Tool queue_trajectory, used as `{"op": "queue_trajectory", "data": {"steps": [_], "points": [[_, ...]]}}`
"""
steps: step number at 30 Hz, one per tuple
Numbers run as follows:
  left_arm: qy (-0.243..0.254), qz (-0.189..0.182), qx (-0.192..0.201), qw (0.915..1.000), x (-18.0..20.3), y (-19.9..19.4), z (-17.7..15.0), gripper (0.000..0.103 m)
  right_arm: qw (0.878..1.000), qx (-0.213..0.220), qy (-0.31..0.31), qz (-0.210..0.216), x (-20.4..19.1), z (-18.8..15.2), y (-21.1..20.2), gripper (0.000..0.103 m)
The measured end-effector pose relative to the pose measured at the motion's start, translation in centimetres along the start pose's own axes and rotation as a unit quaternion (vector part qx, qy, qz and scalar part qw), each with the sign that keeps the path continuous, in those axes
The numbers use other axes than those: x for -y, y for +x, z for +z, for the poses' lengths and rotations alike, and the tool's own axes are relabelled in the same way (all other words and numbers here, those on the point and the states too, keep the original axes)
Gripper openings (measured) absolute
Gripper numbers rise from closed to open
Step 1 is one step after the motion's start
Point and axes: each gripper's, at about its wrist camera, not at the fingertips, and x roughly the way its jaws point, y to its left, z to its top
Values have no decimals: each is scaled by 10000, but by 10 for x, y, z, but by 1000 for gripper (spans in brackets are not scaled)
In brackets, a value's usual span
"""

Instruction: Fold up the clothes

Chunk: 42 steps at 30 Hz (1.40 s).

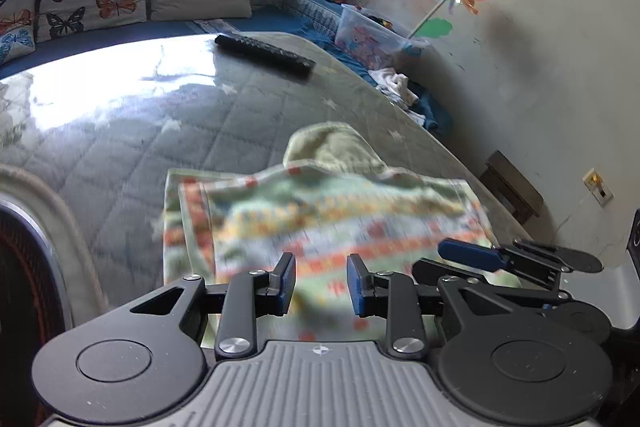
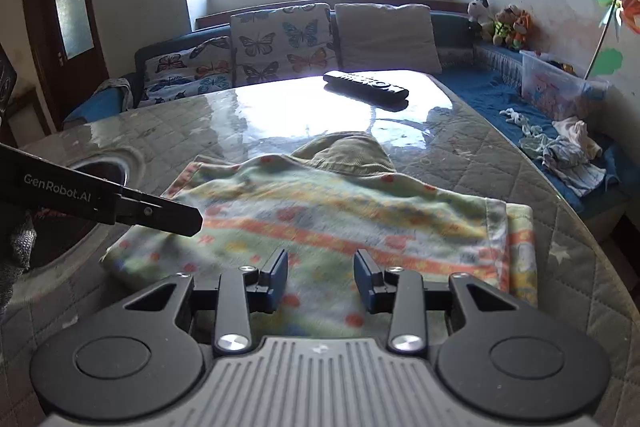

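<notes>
While both grippers hover with jaws apart and nothing between them, the striped garment lies half-folded on the quilted table.

Nearest, the left gripper [image 1: 321,285] and right gripper [image 2: 321,281] sit low over the garment's [image 2: 320,215] near edge, pads off the cloth. The garment spreads flat with its long axis running left to right across both views, its olive hood [image 2: 348,151] pointing away toward the remote [image 2: 366,86] and the cushions [image 2: 280,41] beyond. Judging from this, a pinch that catches only the top layer could drag the fold open, and the glossy table [image 2: 500,155] may let the whole piece slide instead of folding.
</notes>
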Motion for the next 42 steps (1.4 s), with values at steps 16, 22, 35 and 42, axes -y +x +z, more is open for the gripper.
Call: {"op": "queue_trajectory", "data": {"steps": [16,22,35,42], "points": [[-304,175,146,9993,-9,-29,-42,42,9969,165,411,-645,18,-46,-46,37],[-253,262,216,9991,-5,-39,-52,46,9942,199,595,-873,39,-51,-50,37],[-57,522,405,9978,7,-68,-83,91,9965,308,524,-566,8,-62,-66,68],[20,647,634,9959,14,-88,-100,103,9969,376,419,-558,-16,-71,-81,92]]}}
